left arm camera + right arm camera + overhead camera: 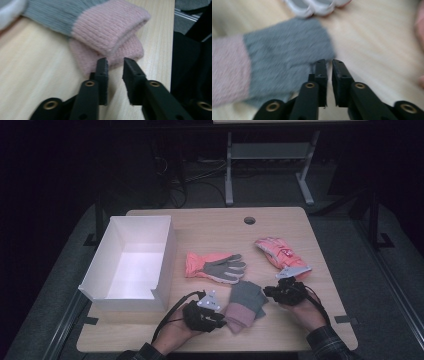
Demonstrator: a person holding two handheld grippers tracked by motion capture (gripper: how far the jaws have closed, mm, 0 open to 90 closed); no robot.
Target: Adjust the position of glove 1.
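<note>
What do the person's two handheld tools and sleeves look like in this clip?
Both are black handheld units. The left tool carries a grey three-cornered plate and trails a black cable; the right tool trails one too. Each has two flat black pads on arms with brass-coloured rivets. A dark plaid sleeve covers the right forearm.

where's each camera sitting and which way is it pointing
High view: above the person's side, looking forward and down on the table; both forearms, left gripper and right gripper show.
Left gripper view: rides the left gripper, looking along its slightly parted jaws at the knit glove's pink cuff.
Right gripper view: rides the right gripper, jaws narrowly parted, facing the knit glove's grey end.
Shared: all three show the knit glove.
</note>
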